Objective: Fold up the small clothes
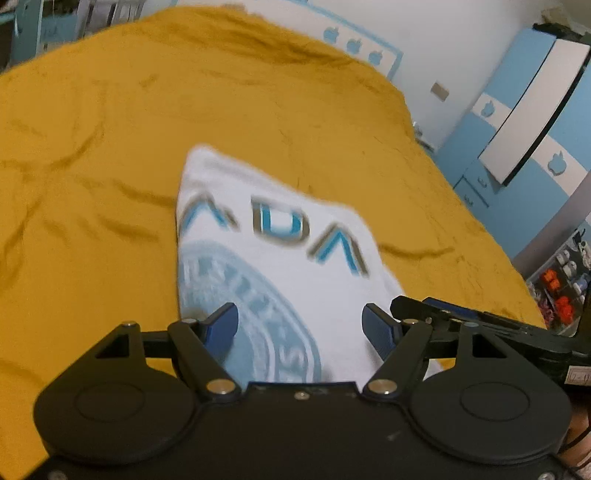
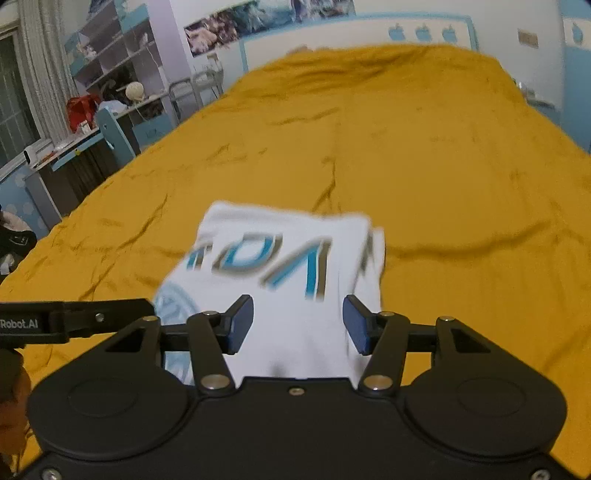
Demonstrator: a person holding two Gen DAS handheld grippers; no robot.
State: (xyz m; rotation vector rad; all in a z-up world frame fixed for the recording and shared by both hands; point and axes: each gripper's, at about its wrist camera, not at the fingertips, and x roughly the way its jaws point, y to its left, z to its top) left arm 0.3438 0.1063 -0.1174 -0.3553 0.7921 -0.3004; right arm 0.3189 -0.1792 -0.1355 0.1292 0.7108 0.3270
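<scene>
A small white garment (image 1: 280, 258), folded into a compact block and printed with blue letters edged in grey and a pale blue round emblem, is seen lying on a mustard-yellow bedspread (image 1: 110, 147) that covers a wide bed. In both views the cloth is blurred, so the lettering cannot be read with certainty. In the left wrist view the garment is seen directly ahead of the left gripper (image 1: 300, 325), whose blue-padded fingers (image 1: 225, 325) are spread apart on either side of the emblem; no cloth is pinched between the pads, and nothing is held. At the right edge of that view, part of the other black tool is seen just beside the garment. In the right wrist view the same garment (image 2: 291, 266) is seen ahead of the right gripper (image 2: 298, 323), whose jaws are likewise parted, with the white fabric showing in the gap but not clamped by either pad. The bedspread (image 2: 443, 166) is creased by long shallow folds around the garment. Farther out, a white and blue headboard (image 2: 369, 33) with apple shapes is seen at the far end of the bed, a desk and shelves (image 2: 110, 55) to the left, and a blue and white wardrobe (image 1: 535, 110) to the right.
</scene>
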